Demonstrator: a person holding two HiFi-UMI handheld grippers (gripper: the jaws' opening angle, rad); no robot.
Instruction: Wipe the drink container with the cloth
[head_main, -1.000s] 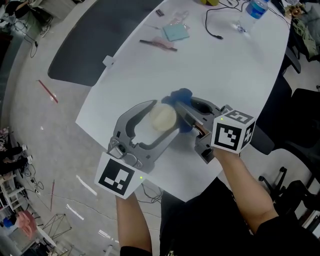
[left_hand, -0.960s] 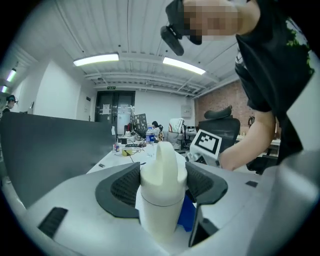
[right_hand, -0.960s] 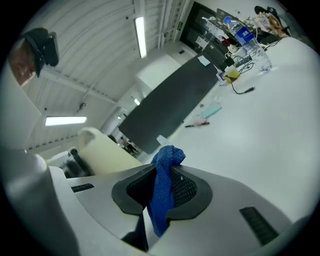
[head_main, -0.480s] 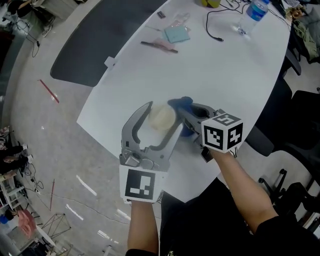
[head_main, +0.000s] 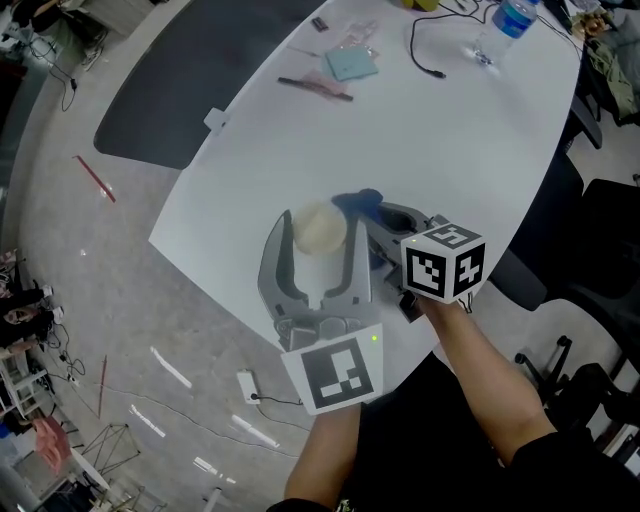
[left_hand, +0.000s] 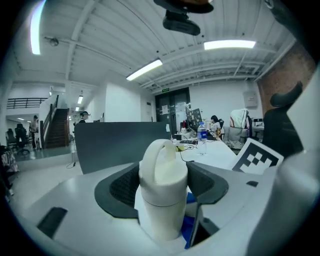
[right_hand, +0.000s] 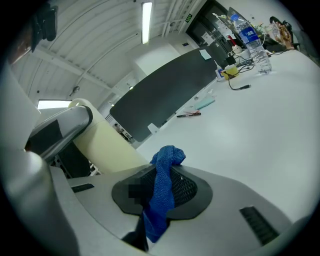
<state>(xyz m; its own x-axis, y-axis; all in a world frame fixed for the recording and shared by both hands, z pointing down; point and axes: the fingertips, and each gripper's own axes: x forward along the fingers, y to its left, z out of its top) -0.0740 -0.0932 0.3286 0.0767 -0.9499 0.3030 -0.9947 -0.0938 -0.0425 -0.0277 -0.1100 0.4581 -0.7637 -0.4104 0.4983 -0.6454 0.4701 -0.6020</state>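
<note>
Between the jaws of the left gripper (head_main: 320, 232) stands the single drink container (left_hand: 161, 200), clamped by the dark pads on both sides. It is a cream-white cylinder, upright, with a wider lid and a loop handle arching over the top. Just to its right, the right gripper (right_hand: 157, 200) is clenched on one blue cloth (right_hand: 167, 160), a knitted piece bunched up and poking out beyond the jaws. The cloth's lower folds touch the container's right side near its base. Each gripper carries one cube with black-and-white square markers. Both grippers are over the near edge of the white table (head_main: 470, 140). At the far end of the table stands one clear water bottle (head_main: 505, 25) with a blue label, its print too small to read. One black cable (head_main: 425, 55) lies just left of the bottle, and a pale green pad (head_main: 350, 65) lies further left.
</note>
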